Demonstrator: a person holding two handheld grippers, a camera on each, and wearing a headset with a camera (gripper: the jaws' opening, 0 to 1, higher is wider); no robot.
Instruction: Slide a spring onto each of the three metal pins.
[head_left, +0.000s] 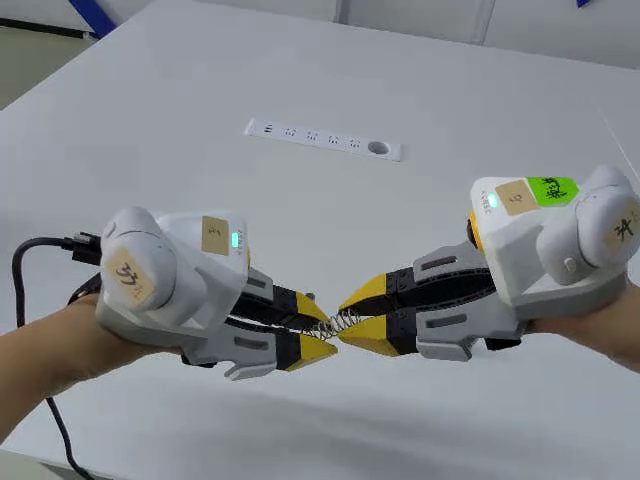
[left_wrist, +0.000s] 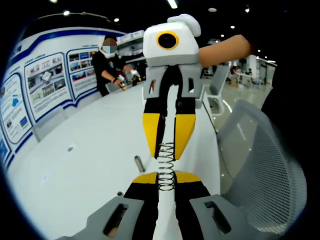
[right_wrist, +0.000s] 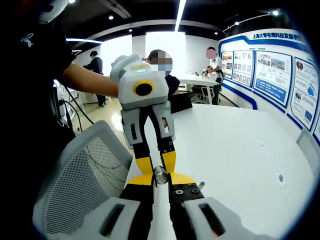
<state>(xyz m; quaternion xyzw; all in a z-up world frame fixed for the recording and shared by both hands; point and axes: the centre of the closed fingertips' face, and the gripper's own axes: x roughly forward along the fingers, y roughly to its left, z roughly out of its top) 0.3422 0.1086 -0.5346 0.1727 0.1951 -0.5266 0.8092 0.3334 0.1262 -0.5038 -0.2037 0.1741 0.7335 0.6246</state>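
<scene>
Head view first, and the two grippers meet nose to nose over the white table (head_left: 420, 90). The left gripper (head_left: 322, 325) comes in from nine o'clock, the right gripper (head_left: 350, 318) from three o'clock. Strung between their yellow tips is the spring (head_left: 338, 323), lifted clear of the tabletop. Each pair of tongs is clenched on it, the left on one end and the right on the other.

Up at twelve o'clock a white power strip (head_left: 322, 138) lies flat on the table, well apart from the action. A black cable (head_left: 25, 290) trails off the left gripper at nine o'clock.

Now the writing. The left gripper wears tan stickers (head_left: 130, 278) with handwritten marks, and the right gripper carries a green sticker (head_left: 552, 189) with black scrawl. None of it can be made out.

Left gripper view: the spring's coils run from twelve to six o'clock, from the opposing yellow tips down into this gripper's own. At nine o'clock of the coils a small grey metal piece (left_wrist: 138, 163) stands upright on the table; pin or spring, it cannot be told. A mesh chair (left_wrist: 260, 165) sits at three o'clock.

Right gripper view: a wall board (right_wrist: 272, 55) at two o'clock has a blue header in Chinese characters, too small to read.
</scene>
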